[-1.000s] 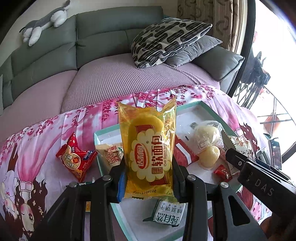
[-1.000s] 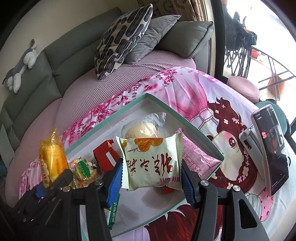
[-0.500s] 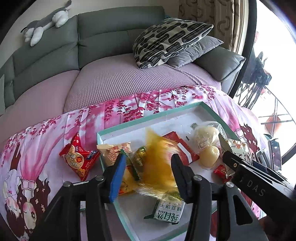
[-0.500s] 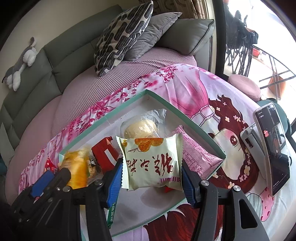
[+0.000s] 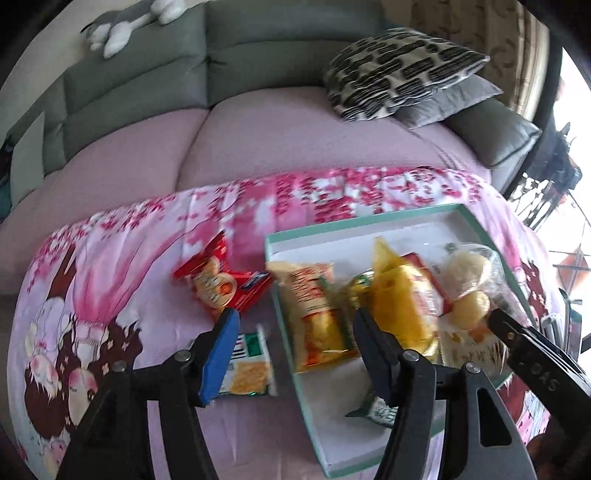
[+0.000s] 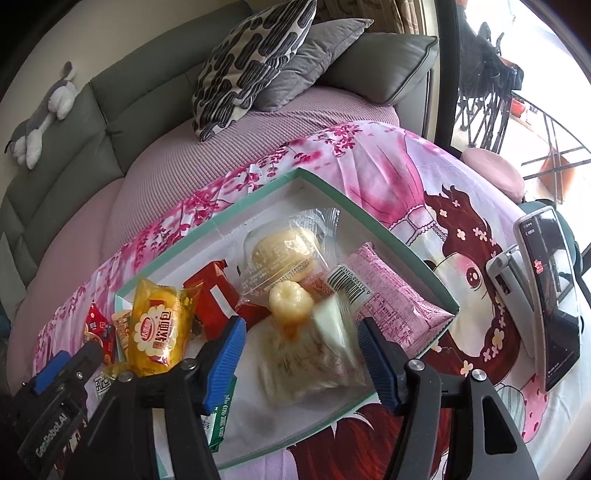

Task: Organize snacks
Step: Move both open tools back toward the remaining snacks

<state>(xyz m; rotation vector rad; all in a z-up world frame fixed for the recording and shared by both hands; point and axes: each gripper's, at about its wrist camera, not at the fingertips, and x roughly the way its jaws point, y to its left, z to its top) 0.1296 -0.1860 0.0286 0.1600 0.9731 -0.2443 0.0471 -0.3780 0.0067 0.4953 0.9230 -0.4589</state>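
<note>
A shallow box with a teal rim (image 5: 354, 223) (image 6: 334, 189) lies on the pink cloth and holds several snack packs. The yellow bread pack (image 5: 402, 306) (image 6: 160, 326) lies inside it, leaning on other packs. The pale green-white snack pack (image 6: 314, 354) lies blurred on the box floor under my right gripper. My left gripper (image 5: 295, 350) is open and empty over the box's left edge. My right gripper (image 6: 301, 352) is open and empty above the box. A red snack pack (image 5: 221, 280) and a green-yellow pack (image 5: 247, 369) lie on the cloth left of the box.
A phone on a stand (image 6: 546, 306) is at the right on the cloth. A grey sofa with a patterned pillow (image 5: 399, 70) and a plush toy (image 5: 129, 26) is behind. A pink pack (image 6: 388, 295) and bagged buns (image 6: 284, 258) are in the box.
Both grippers opened. The yellow bread pack dropped from my left gripper into the box. The pale snack pack dropped from my right gripper into the box. My left gripper shifted left.
</note>
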